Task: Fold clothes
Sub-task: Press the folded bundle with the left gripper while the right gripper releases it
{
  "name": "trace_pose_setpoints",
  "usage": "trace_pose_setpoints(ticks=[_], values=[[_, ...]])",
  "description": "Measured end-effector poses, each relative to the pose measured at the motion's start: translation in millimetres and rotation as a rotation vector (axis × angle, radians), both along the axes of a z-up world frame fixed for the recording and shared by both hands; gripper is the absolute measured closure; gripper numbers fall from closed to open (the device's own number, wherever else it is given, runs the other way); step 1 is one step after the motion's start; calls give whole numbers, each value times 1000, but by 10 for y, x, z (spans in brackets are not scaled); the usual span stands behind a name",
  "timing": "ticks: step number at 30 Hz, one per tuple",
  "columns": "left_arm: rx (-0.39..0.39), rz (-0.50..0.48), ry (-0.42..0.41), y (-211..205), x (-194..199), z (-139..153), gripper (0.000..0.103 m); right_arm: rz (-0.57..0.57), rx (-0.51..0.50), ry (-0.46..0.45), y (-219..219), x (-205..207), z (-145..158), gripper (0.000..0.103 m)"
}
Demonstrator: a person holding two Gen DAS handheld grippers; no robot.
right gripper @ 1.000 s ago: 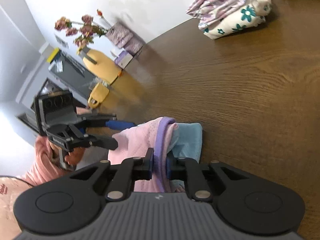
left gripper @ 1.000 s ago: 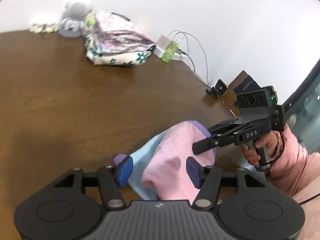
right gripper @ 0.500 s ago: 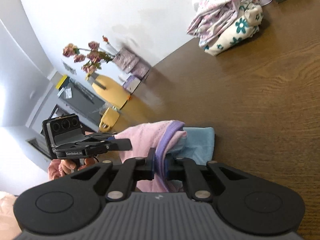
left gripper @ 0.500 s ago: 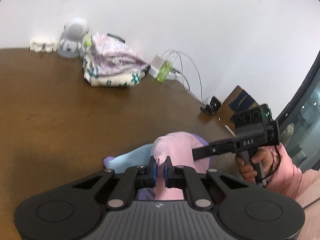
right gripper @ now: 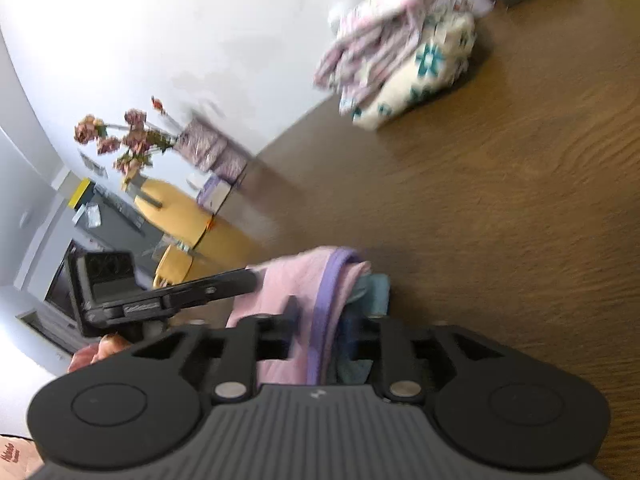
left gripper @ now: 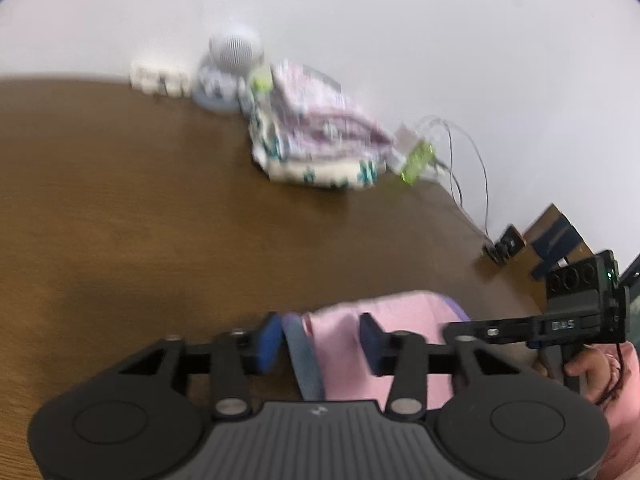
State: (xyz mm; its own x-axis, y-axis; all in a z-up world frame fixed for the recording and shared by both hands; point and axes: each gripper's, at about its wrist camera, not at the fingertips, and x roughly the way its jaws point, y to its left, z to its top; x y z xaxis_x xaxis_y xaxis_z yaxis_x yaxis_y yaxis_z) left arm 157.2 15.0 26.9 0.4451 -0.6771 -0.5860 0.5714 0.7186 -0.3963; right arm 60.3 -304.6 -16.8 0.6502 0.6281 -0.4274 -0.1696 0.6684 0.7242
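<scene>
A folded pink garment [left gripper: 400, 316] with a purple band [right gripper: 326, 304] and a light blue layer [right gripper: 376, 288] lies at the near edge of the brown table [left gripper: 160, 220]. My left gripper [left gripper: 320, 342] straddles its left end. Its jaws are opening, and the cloth sits loosely between the blue pads [left gripper: 268, 344]. My right gripper [right gripper: 322, 320] straddles the other end over the purple band. Its jaws are opening too, with the cloth still between them. Each gripper shows from the side in the other's view, held by a hand [left gripper: 584, 368]. Both views are motion-blurred.
A stack of folded floral clothes [left gripper: 316, 144] sits at the far side of the table by the wall. Beside it are a white round gadget [left gripper: 234, 48] and a charger with cables [left gripper: 420, 152]. Beyond the table's left edge stand dried flowers [right gripper: 128, 140] and yellow furniture [right gripper: 180, 216].
Both grippers were shut on the garment half a second ago and now stand apart around it. The left view has swung a little, and the garment has settled lower on the table.
</scene>
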Motion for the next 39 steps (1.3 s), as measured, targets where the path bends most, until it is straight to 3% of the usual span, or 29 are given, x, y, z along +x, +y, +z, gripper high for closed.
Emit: trace_pose_setpoints(ticks=[1, 3, 4, 6, 7, 8, 11, 14, 20, 24, 25, 26, 27, 28, 29, 30, 32, 35, 39], values=[[8, 15, -49, 29, -54, 74, 47, -34, -33, -36, -28, -65, 76, 56], [29, 4, -163, 21, -213, 223, 48, -78, -94, -106, -25, -168, 234, 56], [42, -19, -201, -20, -286, 265, 51, -69, -130, -147, 36, -202, 325, 57], [92, -83, -259, -179, -414, 301, 69, -20, -219, -226, 246, -240, 489, 63], [126, -115, -277, -280, -464, 292, 81, 9, -276, -260, 393, -247, 554, 72], [168, -137, -285, -387, -493, 253, 84, 42, -335, -284, 536, -237, 584, 80], [273, -150, -305, -619, -515, 124, 84, 111, -494, -294, 871, -138, 524, 84], [317, -142, -299, -685, -477, 6, 84, 132, -596, -260, 1027, -33, 368, 84], [304, -148, -254, -663, -380, -137, 84, 125, -535, -227, 879, -22, 184, 84], [286, -137, -267, -652, -406, -108, 84, 112, -536, -241, 896, -51, 191, 83], [273, -130, -283, -628, -446, -66, 78, 106, -524, -246, 888, -80, 220, 76], [260, -122, -300, -605, -486, -24, 60, 98, -506, -252, 872, -115, 258, 55], [243, -111, -322, -569, -532, 25, 48, 82, -486, -273, 846, -182, 312, 42], [216, -91, -354, -509, -595, 89, 25, 62, -477, -300, 825, -257, 370, 26], [191, -64, -387, -452, -657, 149, 12, 42, -477, -323, 811, -334, 427, 21], [170, -35, -408, -406, -715, 199, 9, 26, -476, -339, 793, -412, 474, 19], [135, 12, -419, -325, -810, 262, 5, 3, -459, -347, 752, -523, 508, 1], [115, 63, -402, -268, -924, 255, 1, -29, -447, -338, 716, -663, 500, 0], [151, 101, -404, -291, -1124, 151, 0, -94, -470, -315, 740, -795, 474, 0]])
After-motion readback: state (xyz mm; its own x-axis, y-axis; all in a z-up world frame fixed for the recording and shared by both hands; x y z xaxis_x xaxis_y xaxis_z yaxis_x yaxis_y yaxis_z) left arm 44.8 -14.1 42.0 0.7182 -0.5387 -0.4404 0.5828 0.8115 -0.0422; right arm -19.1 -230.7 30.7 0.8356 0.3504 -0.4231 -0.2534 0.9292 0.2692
